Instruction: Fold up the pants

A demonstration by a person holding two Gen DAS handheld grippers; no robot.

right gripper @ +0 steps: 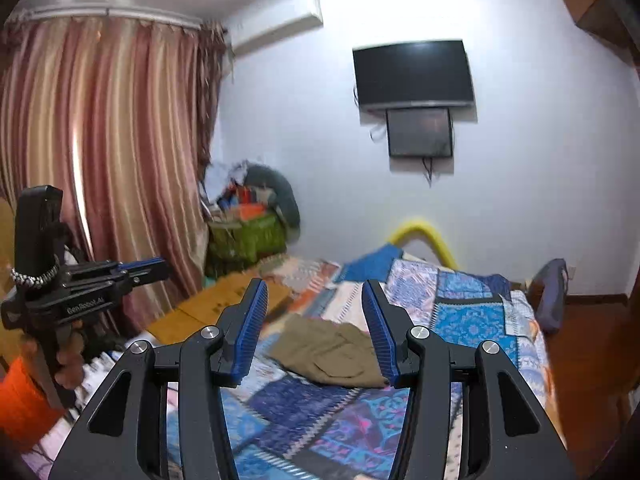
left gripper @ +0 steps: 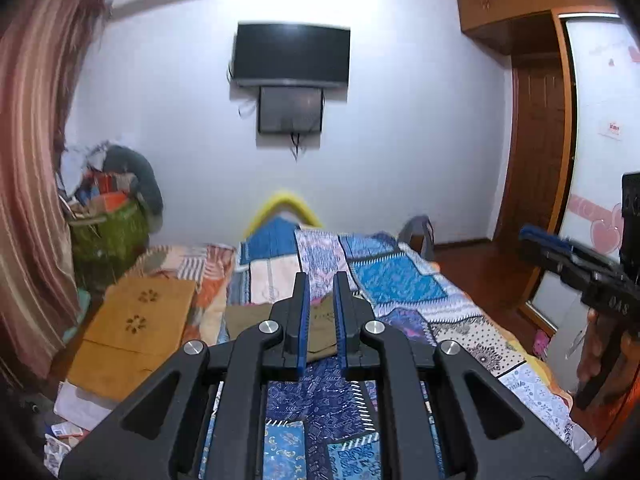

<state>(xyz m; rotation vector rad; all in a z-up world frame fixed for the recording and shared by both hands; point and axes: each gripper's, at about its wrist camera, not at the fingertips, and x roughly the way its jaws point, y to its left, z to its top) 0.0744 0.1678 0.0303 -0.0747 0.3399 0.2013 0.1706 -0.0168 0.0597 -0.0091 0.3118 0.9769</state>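
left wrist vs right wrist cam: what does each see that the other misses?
Left wrist only: the wooden door and white wardrobe panel on the right, plus the right gripper from the side.

Right wrist only: the full curtain rail, the left gripper from the side, and the khaki pants unobstructed between its open fingers.

Both: the pants lying on the patchwork bedspread, the wall TV, the green basket, the curtain.

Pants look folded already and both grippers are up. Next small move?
Probably lower the open right gripper toward the folded khaki pants on the patchwork bedspread to check or square the fold. Neither it nor the left gripper holds cloth; both hover above the bed.
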